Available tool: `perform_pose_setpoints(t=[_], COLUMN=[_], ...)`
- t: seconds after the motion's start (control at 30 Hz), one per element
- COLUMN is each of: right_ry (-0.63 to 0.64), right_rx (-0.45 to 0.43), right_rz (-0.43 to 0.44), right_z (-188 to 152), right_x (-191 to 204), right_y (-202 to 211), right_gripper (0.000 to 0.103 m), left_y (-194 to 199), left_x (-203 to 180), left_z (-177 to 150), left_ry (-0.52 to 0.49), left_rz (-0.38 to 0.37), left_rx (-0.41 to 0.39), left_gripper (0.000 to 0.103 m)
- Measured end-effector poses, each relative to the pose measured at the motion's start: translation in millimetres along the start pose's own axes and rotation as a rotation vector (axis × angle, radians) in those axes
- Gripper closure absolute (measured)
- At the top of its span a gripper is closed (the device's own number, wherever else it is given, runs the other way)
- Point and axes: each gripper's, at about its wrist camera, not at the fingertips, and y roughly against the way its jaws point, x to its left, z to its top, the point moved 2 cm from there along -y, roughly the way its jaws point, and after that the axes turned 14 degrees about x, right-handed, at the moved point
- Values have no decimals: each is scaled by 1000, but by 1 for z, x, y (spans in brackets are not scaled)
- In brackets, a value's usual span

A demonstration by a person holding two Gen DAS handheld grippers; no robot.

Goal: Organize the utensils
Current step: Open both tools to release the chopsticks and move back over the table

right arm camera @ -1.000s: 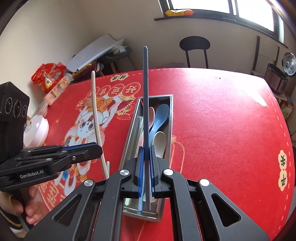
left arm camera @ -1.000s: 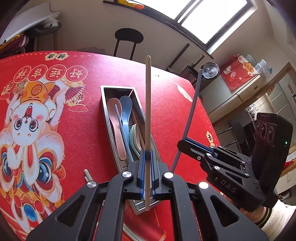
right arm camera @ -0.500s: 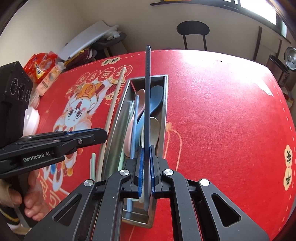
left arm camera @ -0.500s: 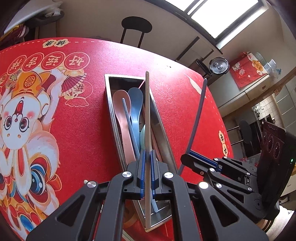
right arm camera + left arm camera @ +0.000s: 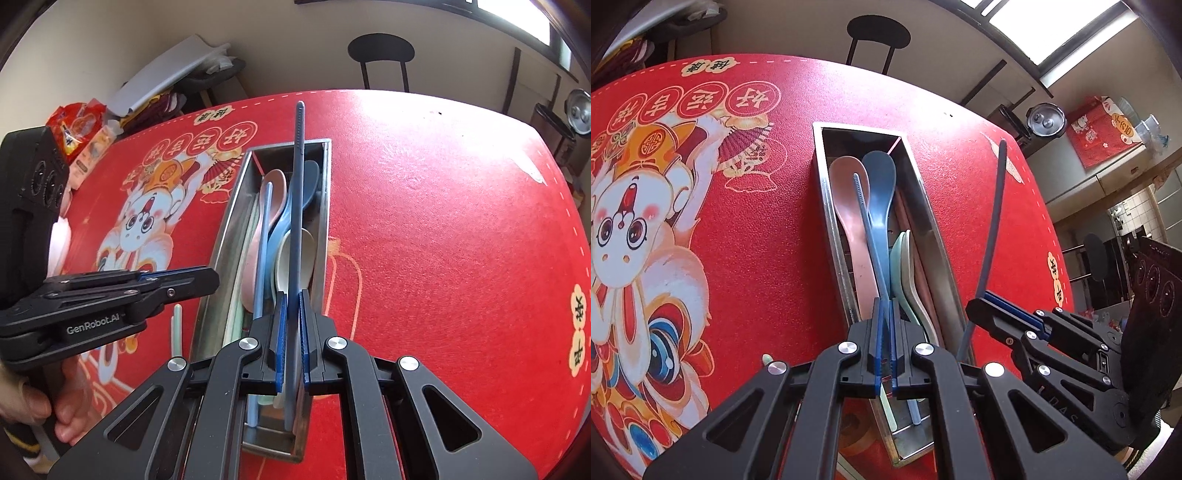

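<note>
A: Red tablecloth with a cartoon rabbit print and gold characters, black stool at the far edge, window light on top. Steel tray sits lengthwise mid-table.

B: Tray contents?

A: Pink spoon, dark blue spoon, a pale green and a cream spoon nested on the right, light blue chopstick lying across the pink spoon bowl. Pale chopsticks along the tray's left wall in the right wrist view.

B: Left gripper?

A: Blue pads parted a little. The light blue chopstick passes through the gap, but it's lying in the tray, far end resting on the pink spoon. Doesn't look pinched; call it released.

B: Right gripper?

A: Has the dark blue chopstick running between its pads, tip pointing up past the tray's far end, low end down inside the near end of the tray. Thin gaps show on both sides of the stick, so can't tell whether it's truly clamped or loose.

B: Position?

A: Over the tray's right half, above the cream spoon. From the left wrist view it stands steeply tilted at the tray's right wall.

B: Anything outside the tray?

A: One pale green stick on the cloth just left of the tray, near the left gripper. Snack bags at the far left table edge.
</note>
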Motion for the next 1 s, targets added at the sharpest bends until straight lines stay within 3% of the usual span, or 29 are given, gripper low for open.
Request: perform_pose_setpoints(t=[0.13,0.2,0.27,0.47,0.63,0.67,0.7,0.73,0.77,1.0], right_ry=[-27,-32,-31,-38,-7,-2,2,4,5,-4], right_rx=[14,13,9,-13,-29,-27,-23,-23,-28,3], right_rz=[-8,-5,4,53,103,116,122,124,125,123], right_z=[0,-1,-4,-22,-51,-58,-65,-71,-77,-112], right_x=[-4,-4,-3,1,13,16,18,20,21,20], right_y=[-1,2,5,19,28,29,29,30,32,29], right_gripper=[95,95,95,95,93,91,81,61,52,44], left_y=[17,28,39,61,57,54,50,45,41,4], left_x=[4,10,16,46,70,72,72,72,71,57], left_z=[-1,-5,-10,-40,-77,-85,-92,-101,-108,-144], left_ry=[2,11,20,80,142,143,142,135,125,61], left_rz=[10,22,31,78,152,156,168,186,204,254], left_rx=[-38,-62,-92,-126,-76,-65,-53,-41,-29,78], left_gripper=[96,79,70,55,33,30,26,25,23,14])
